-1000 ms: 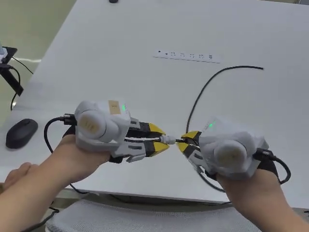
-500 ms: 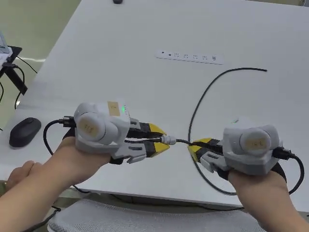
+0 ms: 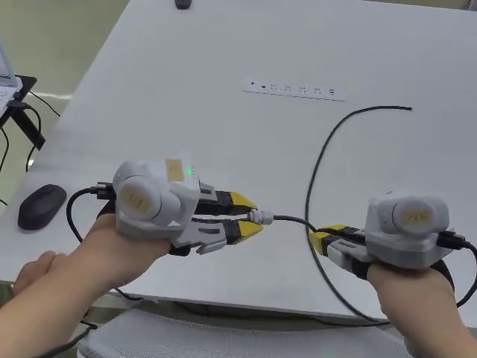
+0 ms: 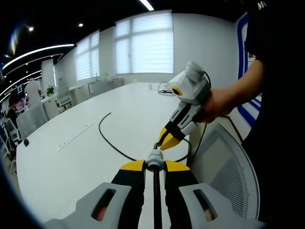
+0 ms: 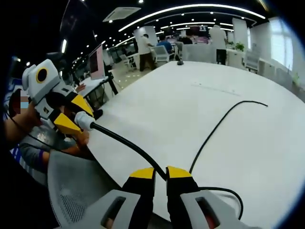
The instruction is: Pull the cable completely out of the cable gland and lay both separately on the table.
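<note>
My left gripper (image 3: 252, 217) is shut on a small white cable gland (image 3: 261, 217), which pokes out past its yellow tips (image 4: 154, 160). A black cable (image 3: 320, 160) leaves the gland and runs right to my right gripper (image 3: 318, 237), shut on it a short way along. Beyond that grip the cable loops near the table's front edge and curves away across the white table (image 3: 223, 119) to a free end at the far right. In the right gripper view the gland (image 5: 82, 119) sits at the left and the cable (image 5: 125, 143) leads down between the jaws.
A white power strip (image 3: 295, 89) lies farther back on the table. A black mouse (image 3: 42, 206) rests at the left edge, with cables hanging beside it. A mesh chair back (image 3: 223, 335) sits below the front edge. People stand at desks in the background.
My right gripper has slid right, away from the left one, while staying shut on the cable. More black cable now shows between the gland and the right jaws. The left gripper held still.
</note>
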### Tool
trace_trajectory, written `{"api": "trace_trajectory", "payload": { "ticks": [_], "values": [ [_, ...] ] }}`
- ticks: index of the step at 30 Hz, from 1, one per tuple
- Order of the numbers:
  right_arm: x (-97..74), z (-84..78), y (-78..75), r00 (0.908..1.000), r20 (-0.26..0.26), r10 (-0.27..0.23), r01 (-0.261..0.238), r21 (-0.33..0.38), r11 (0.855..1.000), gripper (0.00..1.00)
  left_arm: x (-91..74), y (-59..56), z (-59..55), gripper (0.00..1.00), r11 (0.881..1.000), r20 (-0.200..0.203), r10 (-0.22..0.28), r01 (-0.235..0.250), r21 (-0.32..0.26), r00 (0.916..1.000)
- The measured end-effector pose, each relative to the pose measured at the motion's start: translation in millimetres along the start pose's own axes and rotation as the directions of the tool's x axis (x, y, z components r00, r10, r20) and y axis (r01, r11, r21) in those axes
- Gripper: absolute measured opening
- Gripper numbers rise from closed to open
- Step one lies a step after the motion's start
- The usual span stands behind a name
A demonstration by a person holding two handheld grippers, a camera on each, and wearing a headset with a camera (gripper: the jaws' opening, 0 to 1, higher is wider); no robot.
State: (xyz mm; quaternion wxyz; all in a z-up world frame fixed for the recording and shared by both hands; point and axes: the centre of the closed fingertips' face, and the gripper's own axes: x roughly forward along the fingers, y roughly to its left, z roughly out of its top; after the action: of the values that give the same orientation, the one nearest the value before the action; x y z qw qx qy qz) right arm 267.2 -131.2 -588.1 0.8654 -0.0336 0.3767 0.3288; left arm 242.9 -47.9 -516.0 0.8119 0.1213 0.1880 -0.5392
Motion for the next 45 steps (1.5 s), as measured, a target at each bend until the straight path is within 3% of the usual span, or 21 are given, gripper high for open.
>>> {"api": "trace_trajectory", "payload": {
  "ticks": [4, 6, 8, 10, 13, 16, 23, 28, 31, 34, 40, 45],
  "values": [
    [-2.4, 4.1, 0.2, 0.9997, 0.025, -0.004, 0.007, -0.108, 0.994, 0.06, 0.1, 0.8, -0.6, 0.15, 1.000, 0.001, 0.003, -0.003, -0.007, 1.0000],
    [-3.5, 9.8, 2.2, 0.9989, 0.047, -0.004, 0.011, -0.156, 0.988, 0.13, 0.2, 0.8, -1.5, 0.15, 1.000, -0.003, 0.003, -0.003, -0.005, 1.0000],
    [-7.3, 18.1, 5.2, 0.9978, 0.064, -0.021, 0.035, -0.238, 0.971, 0.19, 0.6, 0.8, -1.9, 0.15, 1.000, -0.004, 0.005, -0.005, -0.006, 1.0000],
    [-10.2, 28.0, 13.4, 0.9963, 0.084, -0.014, 0.041, -0.328, 0.944, 0.21, 1.0, 0.3, -0.7, 0.15, 1.000, 0.000, 0.006, -0.006, -0.010, 1.0000],
    [-12.1, 39.7, 28.6, 0.9951, 0.099, 0.006, 0.040, -0.450, 0.892, 0.21, 2.1, -0.4, 0.8, 0.15, 1.000, 0.001, 0.005, -0.005, -0.011, 1.0000],
    [-11.8, 51.7, 51.5, 0.9928, 0.111, 0.045, 0.027, -0.572, 0.820, 0.21, 2.6, -1.1, 2.2, 0.15, 1.000, 0.003, 0.003, -0.003, -0.013, 1.0000],
    [-7.0, 54.9, 73.6, 0.9904, 0.108, 0.086, 0.009, -0.670, 0.742, 0.17, 1.3, -0.3, 5.0, 0.15, 1.000, 0.013, 0.003, -0.003, -0.020, 0.9999],
    [-6.9, 56.8, 80.8, 0.9870, 0.117, 0.110, 0.003, -0.701, 0.713, 0.12, 0.0, 0.1, 4.4, 0.15, 1.000, 0.014, 0.004, -0.003, -0.025, 0.9999],
    [-8.1, 58.3, 80.0, 0.9869, 0.119, 0.109, 0.007, -0.706, 0.708, 0.04, -0.6, 0.5, 5.3, 0.15, 1.000, 0.020, 0.006, -0.006, -0.027, 0.9998],
    [-7.9, 59.9, 77.2, 0.9868, 0.121, 0.107, 0.005, -0.684, 0.730, 0.03, -0.2, 0.3, 6.6, 0.15, 1.000, 0.023, 0.008, -0.007, -0.026, 0.9997],
    [-8.2, 59.5, 72.5, 0.9857, 0.126, 0.112, -0.012, -0.611, 0.792, 0.02, -0.1, 0.9, 9.0, 0.15, 1.000, 0.033, 0.012, -0.011, -0.024, 0.9994],
    [-9.3, 58.4, 64.5, 0.9864, 0.130, 0.100, -0.008, -0.574, 0.819, 0.01, -0.3, 1.5, 11.6, 0.15, 1.000, 0.047, 0.014, -0.013, -0.022, 0.9988]
  ]
}}
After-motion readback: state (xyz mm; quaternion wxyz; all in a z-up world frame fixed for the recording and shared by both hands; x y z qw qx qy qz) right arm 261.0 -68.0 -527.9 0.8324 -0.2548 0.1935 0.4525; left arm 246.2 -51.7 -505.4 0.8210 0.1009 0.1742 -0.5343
